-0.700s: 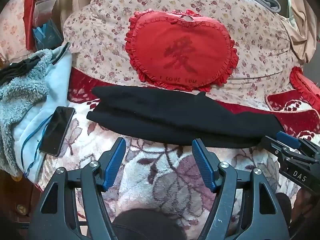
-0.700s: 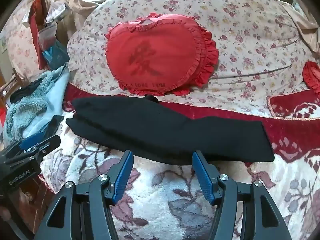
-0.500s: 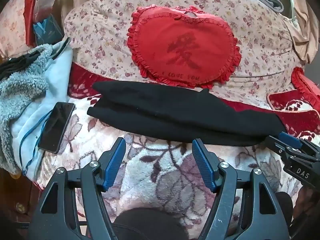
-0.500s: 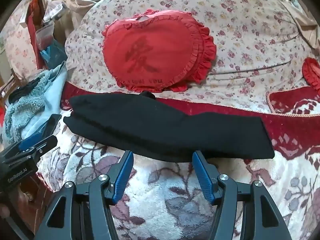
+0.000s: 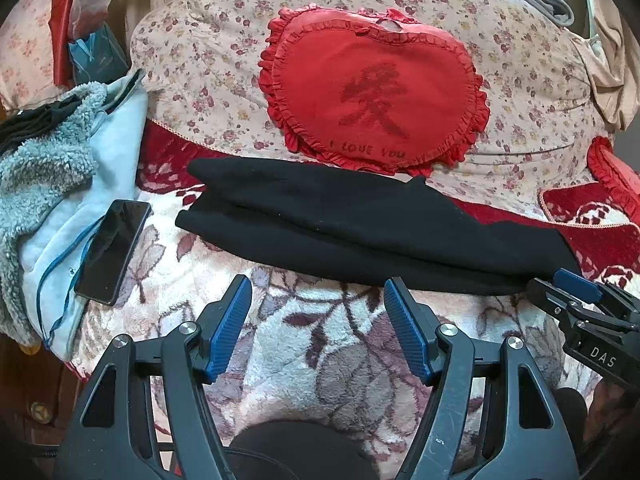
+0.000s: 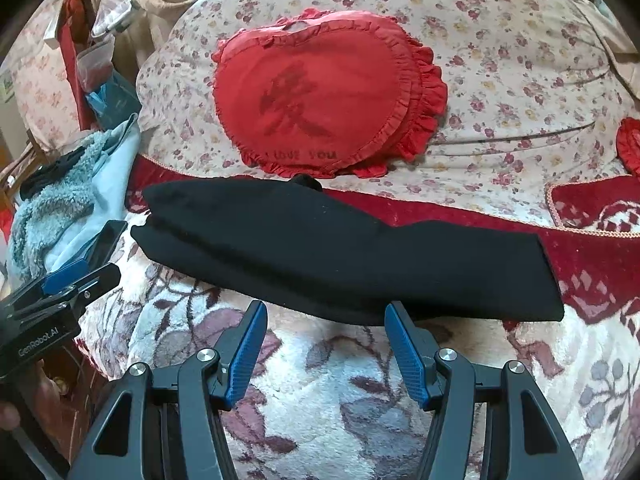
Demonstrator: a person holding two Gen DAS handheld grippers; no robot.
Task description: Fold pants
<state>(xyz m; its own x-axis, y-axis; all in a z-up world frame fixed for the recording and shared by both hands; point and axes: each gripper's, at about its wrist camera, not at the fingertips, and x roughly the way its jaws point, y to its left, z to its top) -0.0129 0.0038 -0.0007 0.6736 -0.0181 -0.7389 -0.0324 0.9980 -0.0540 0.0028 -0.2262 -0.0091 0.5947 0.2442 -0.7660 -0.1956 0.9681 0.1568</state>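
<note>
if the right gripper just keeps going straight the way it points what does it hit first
Most likely the near edge of the black pants, lying just beyond the open right gripper; nothing shows in between, though depth is hard to judge.

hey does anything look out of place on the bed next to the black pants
Yes: a black phone lies at the bed's left edge, half on a light blue garment, close to the pants. It looks unrelated to the folding. Both grippers, left and right, are open.
</note>
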